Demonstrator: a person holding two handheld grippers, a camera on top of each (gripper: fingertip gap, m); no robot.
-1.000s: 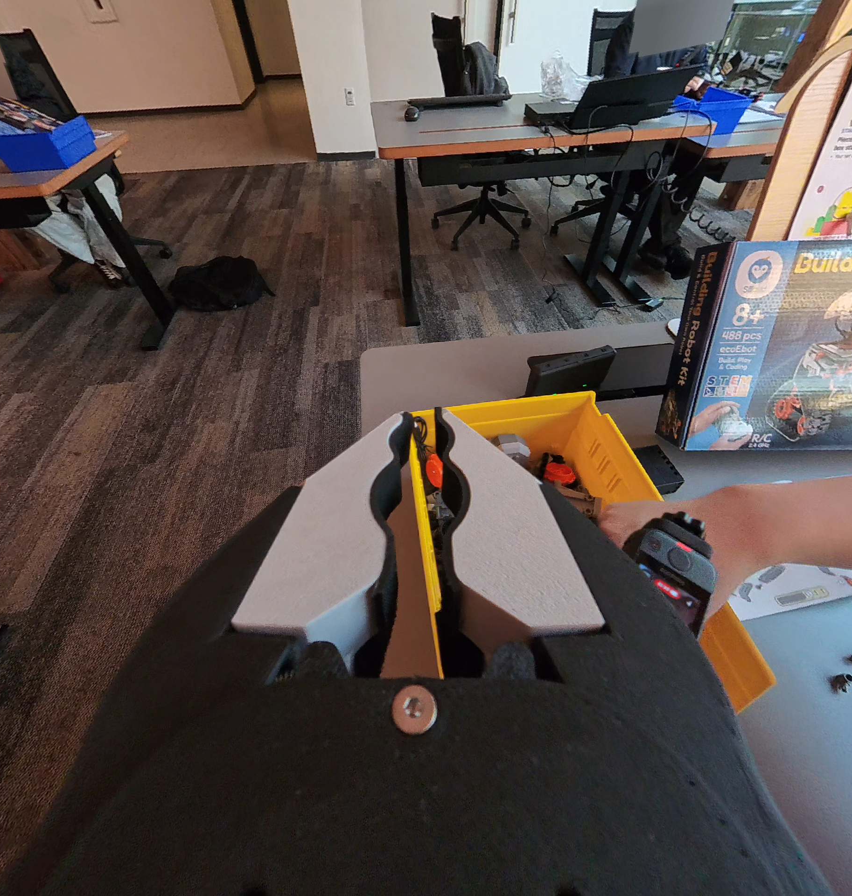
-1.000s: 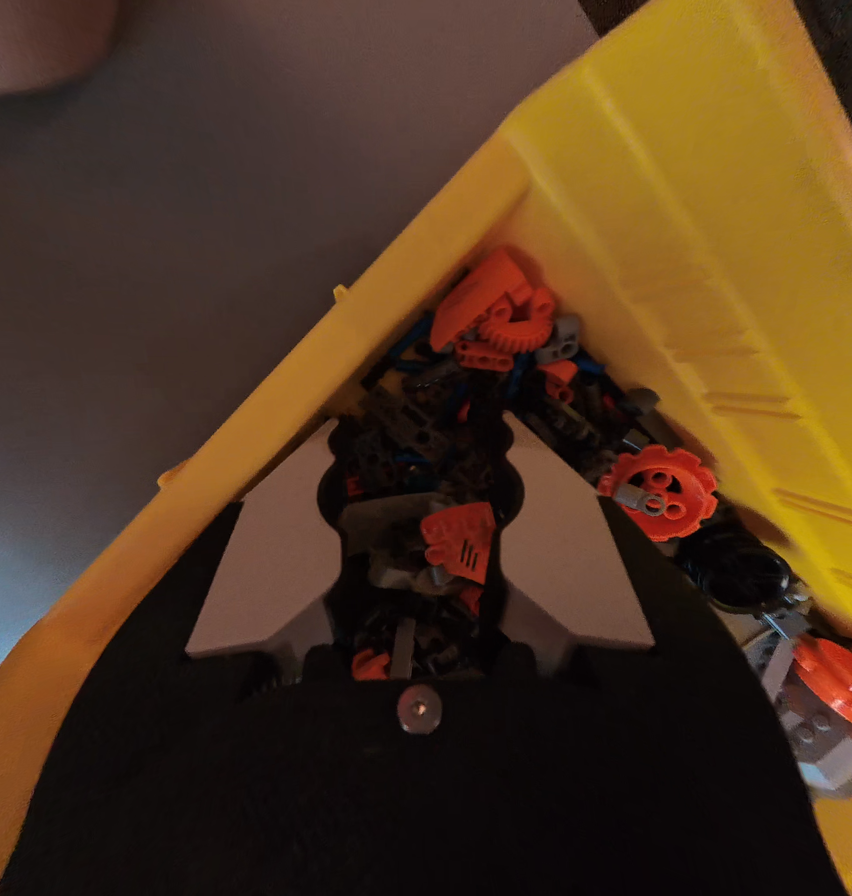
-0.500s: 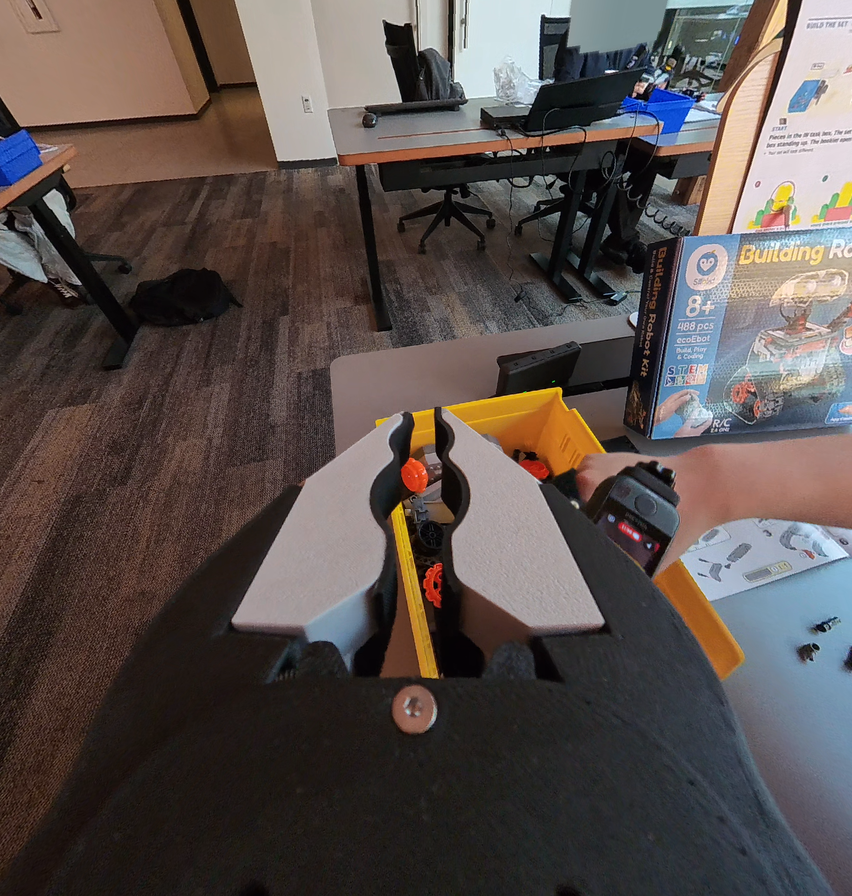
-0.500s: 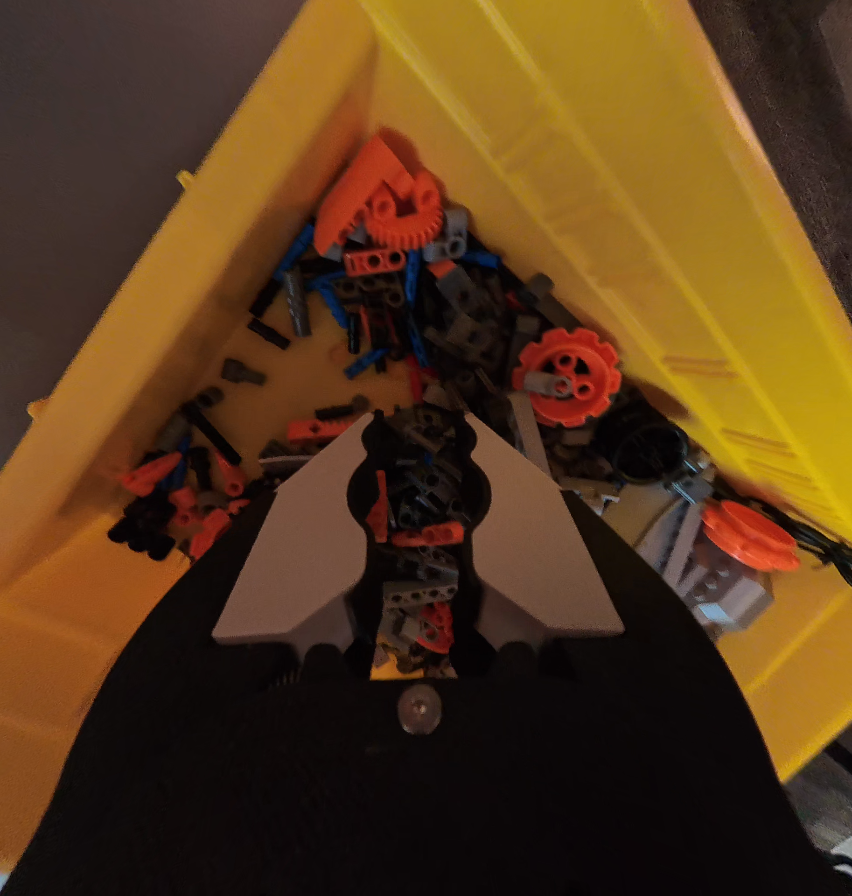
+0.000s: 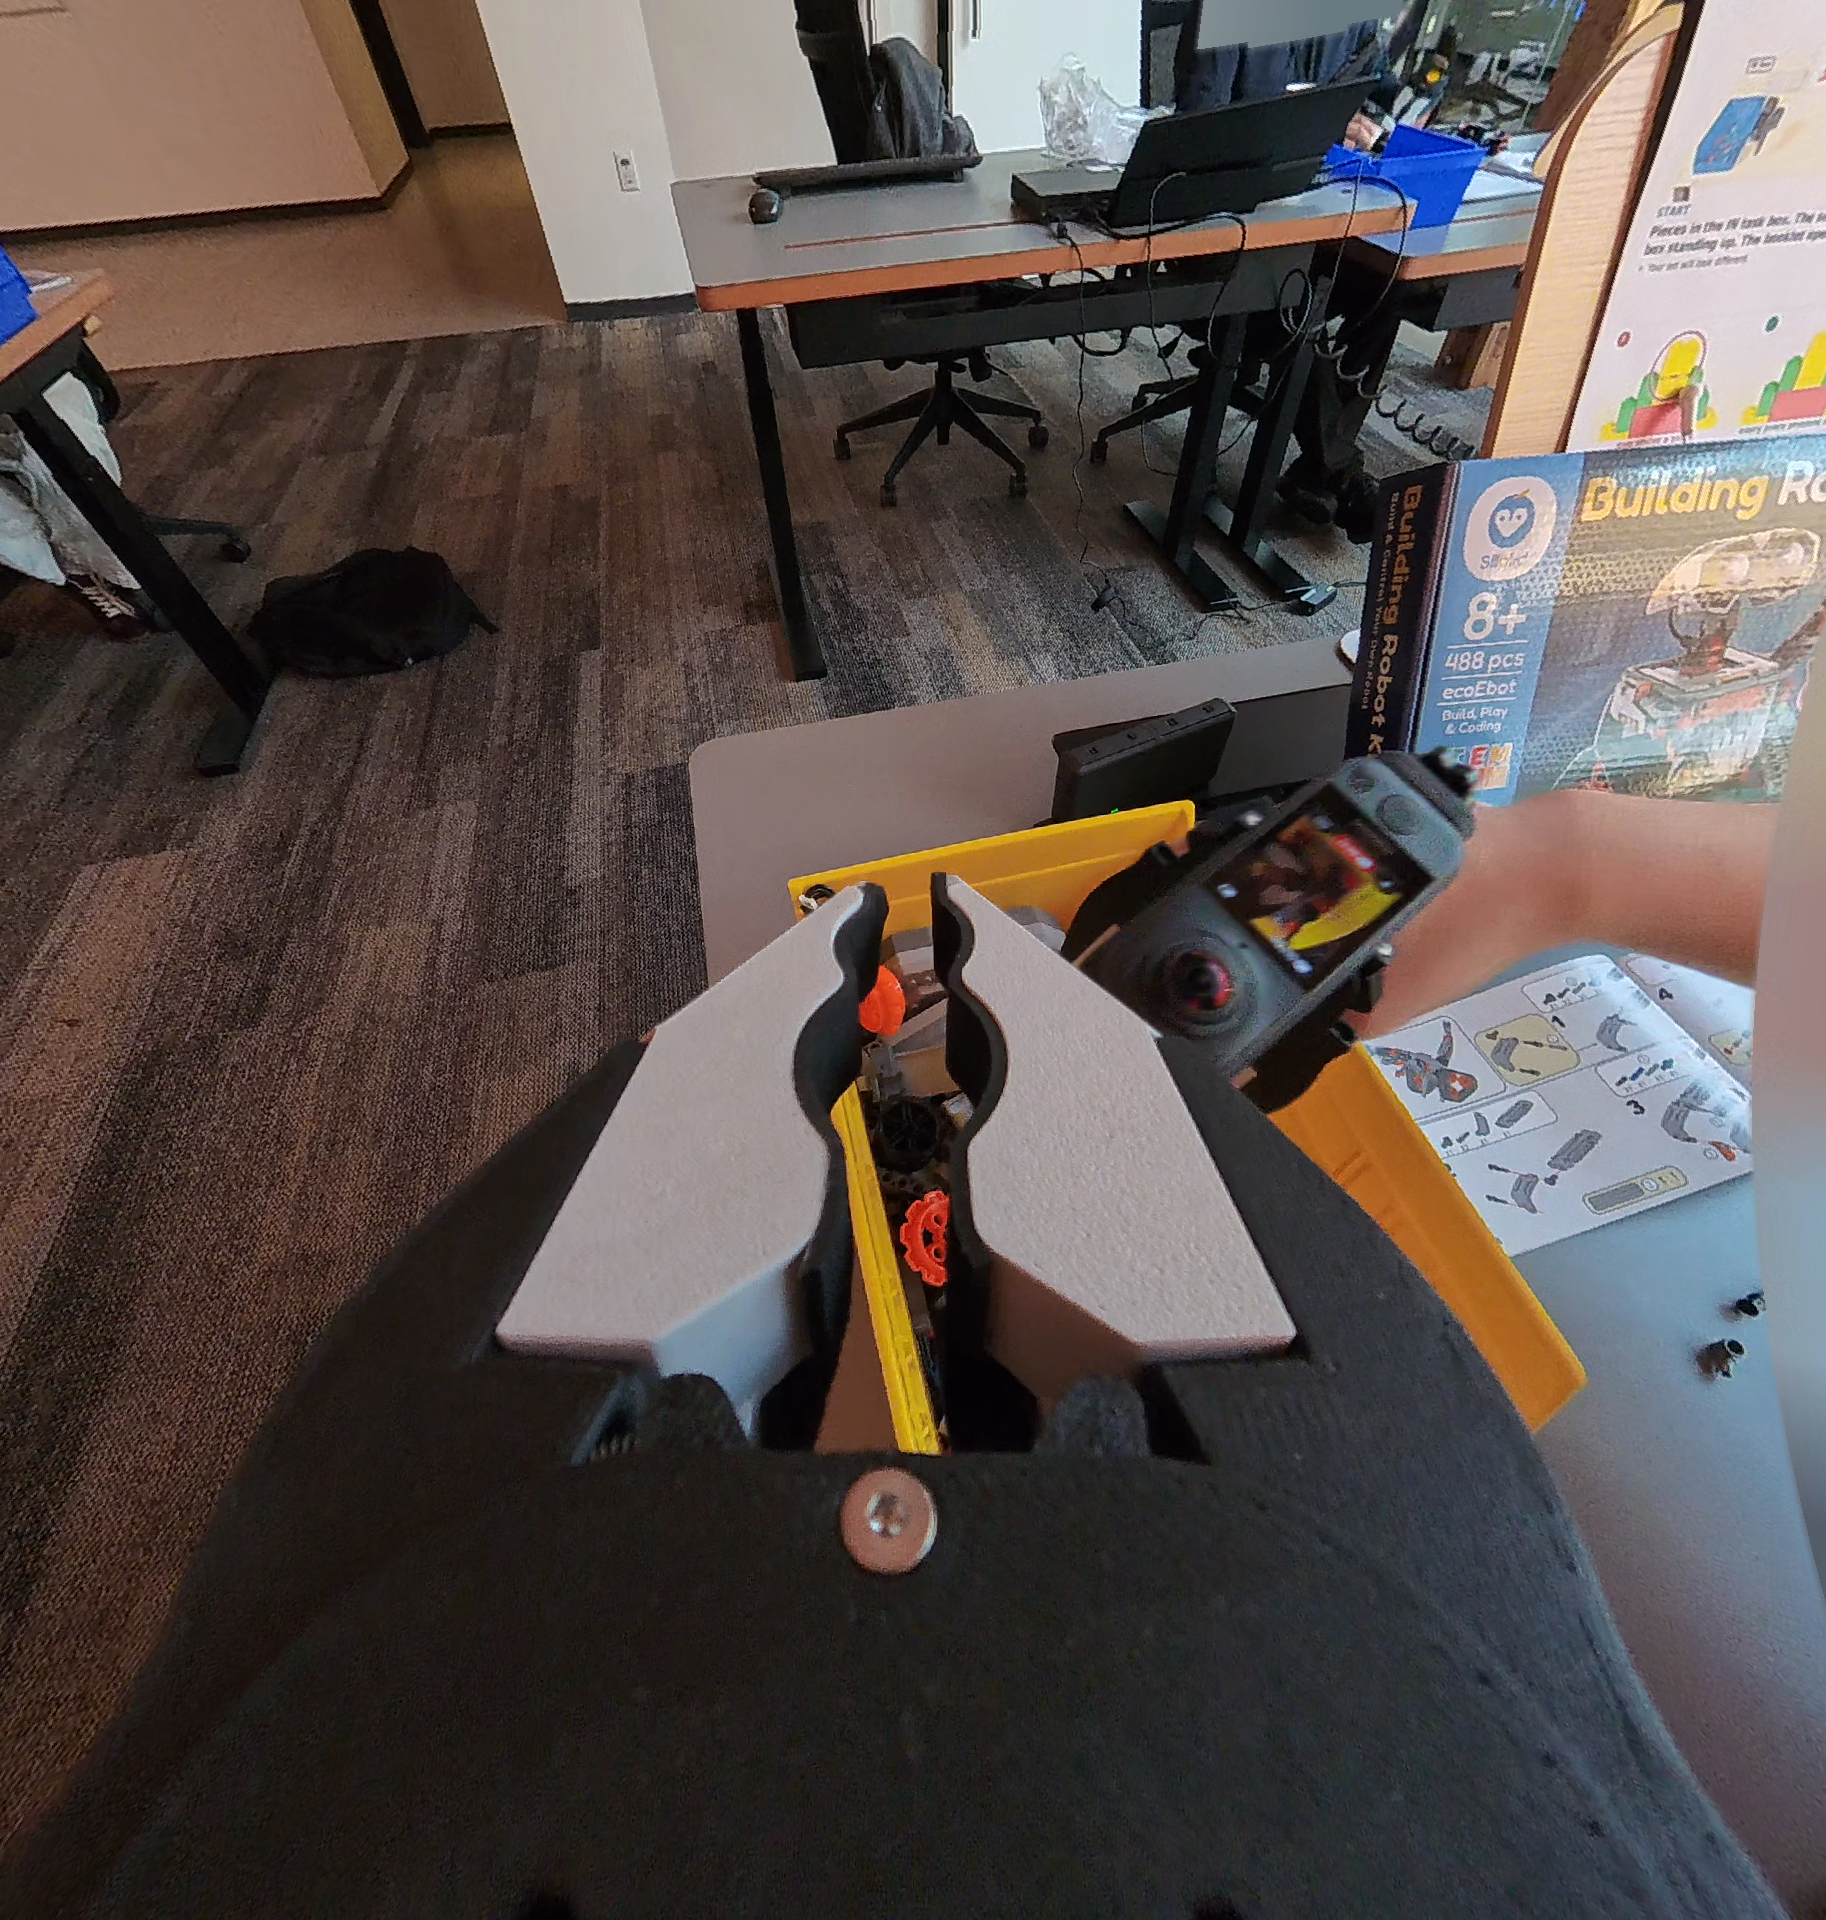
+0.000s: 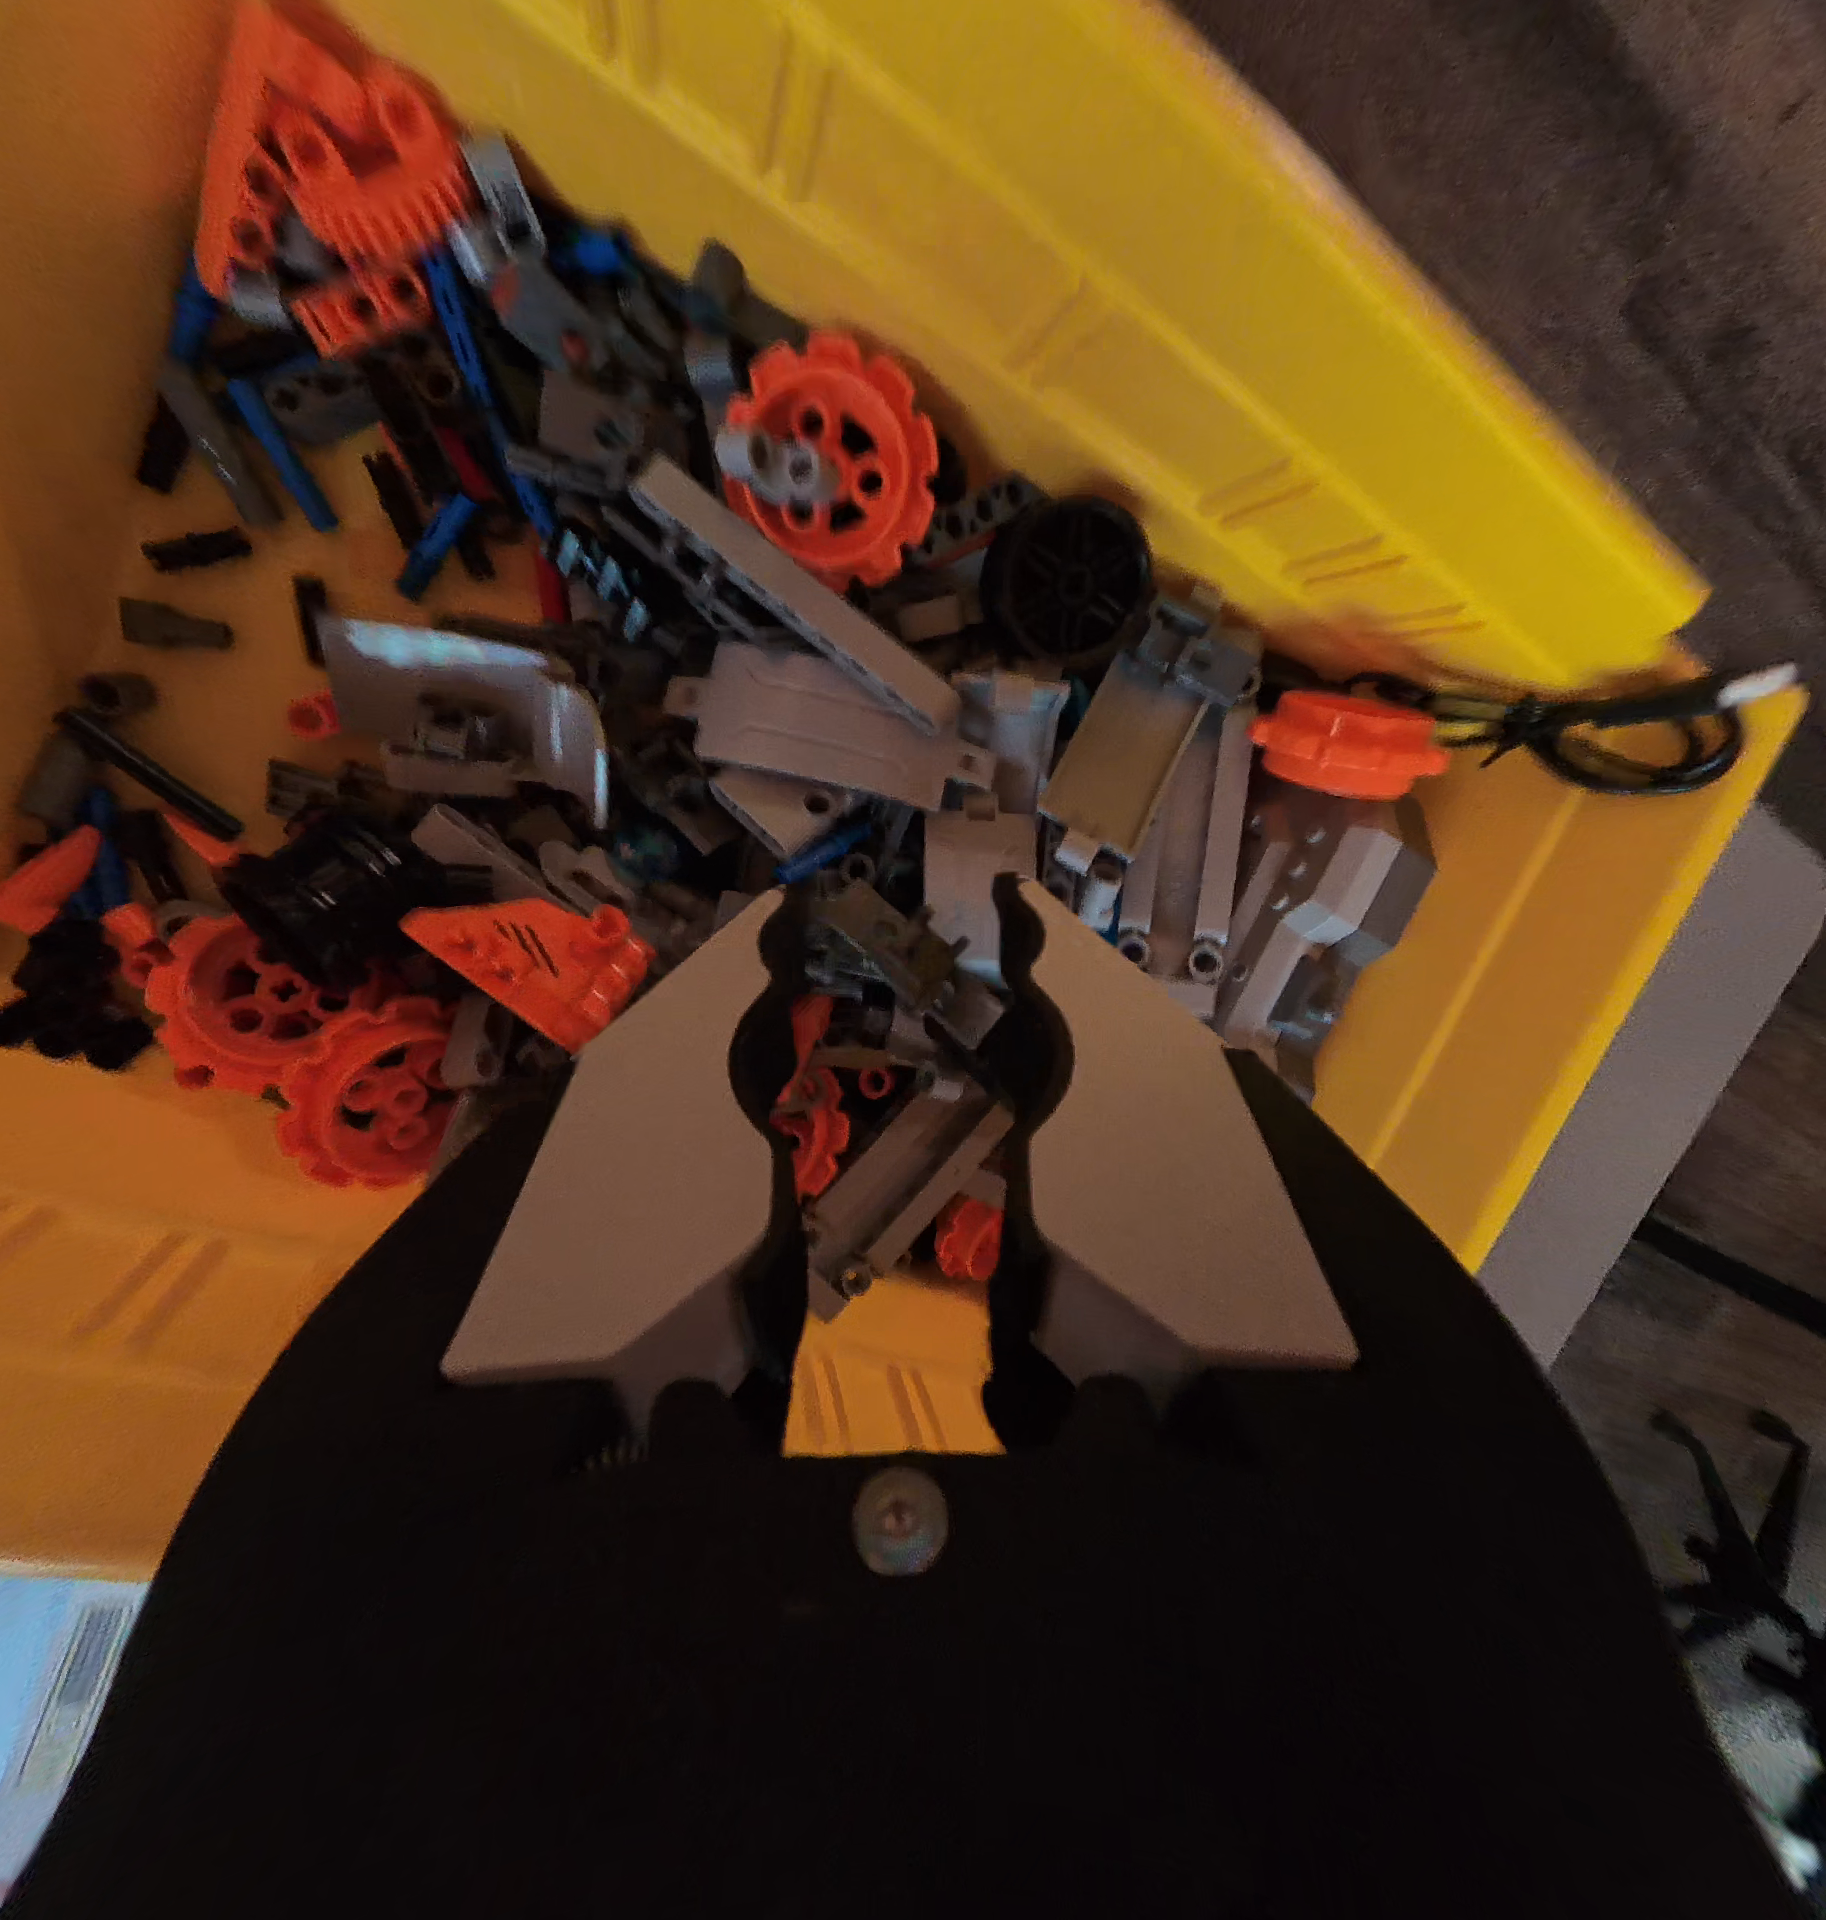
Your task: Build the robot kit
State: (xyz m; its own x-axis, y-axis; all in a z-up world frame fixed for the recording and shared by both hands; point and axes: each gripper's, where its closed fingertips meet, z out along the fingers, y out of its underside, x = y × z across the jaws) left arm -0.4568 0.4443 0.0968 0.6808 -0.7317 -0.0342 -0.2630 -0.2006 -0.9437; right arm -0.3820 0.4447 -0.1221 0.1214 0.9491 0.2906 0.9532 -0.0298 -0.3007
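Observation:
A yellow bin (image 5: 1408, 1226) stands at the grey table's left edge. My left gripper (image 5: 904, 894) straddles the bin's left wall, its fingers closed on it. The right gripper's camera body (image 5: 1273, 935) hovers over the bin, held by a hand; its fingers are hidden in this view. In the right wrist view, my right gripper (image 6: 893, 894) is open and empty above the bin (image 6: 1096, 260). Below it lies a pile of grey beams (image 6: 815, 727), an orange gear (image 6: 836, 457), a black wheel (image 6: 1070, 587) and several small blue, black and orange parts.
A toy-kit box (image 5: 1636, 623) stands upright behind the bin. An open instruction booklet (image 5: 1553, 1091) lies to the bin's right, with small dark parts (image 5: 1730, 1340) near it. A black device (image 5: 1137, 748) sits behind the bin. A black cable (image 6: 1636, 738) hangs over the bin's corner. The grippers' ends are close to 25 centimetres from one another. The left gripper is farther from the black wheel (image 6: 1070, 587), some 25 centimetres, than the right, some 6 centimetres. To the orange gear (image 6: 836, 457): right tips about 8 centimetres, left tips about 25 centimetres. It is also in sight in the left wrist view (image 5: 936, 1246).
My right gripper has lifted up and back from the pile, so more of the bin shows. My left gripper keeps its hold on the bin's wall.

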